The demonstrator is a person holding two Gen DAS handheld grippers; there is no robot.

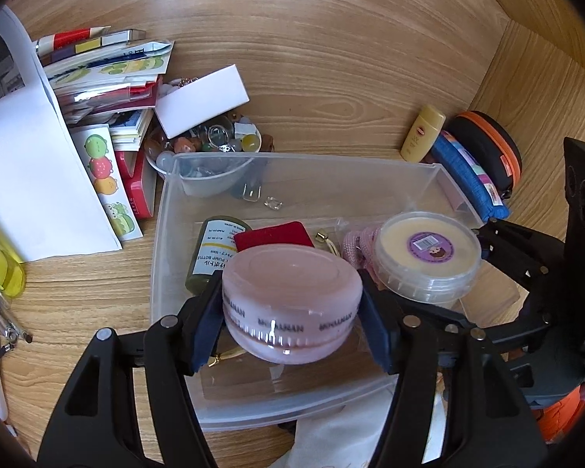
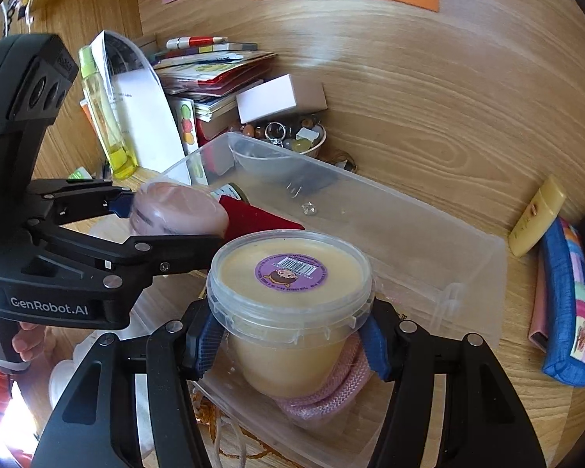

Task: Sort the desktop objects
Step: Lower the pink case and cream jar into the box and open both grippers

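My left gripper (image 1: 290, 319) is shut on a round pink jar (image 1: 290, 302) and holds it over the clear plastic bin (image 1: 331, 163). It also shows in the right wrist view (image 2: 177, 212). My right gripper (image 2: 290, 341) is shut on a clear tub of yellow cream (image 2: 290, 284) with a purple sticker, also over the bin (image 2: 448, 241). The tub shows in the left wrist view (image 1: 427, 253). In the bin lie a dark green bottle (image 1: 210, 251), a red pouch (image 1: 271, 234) and a pink cord (image 2: 331, 390).
A small bowl of beads (image 1: 199, 148), a white box (image 1: 202, 101), stacked booklets (image 1: 105, 82) and white papers (image 1: 27, 163) lie left of the bin. A yellow tube (image 1: 423, 132), a blue pouch (image 1: 470, 175) and an orange-trimmed case (image 1: 491, 148) lie right of it.
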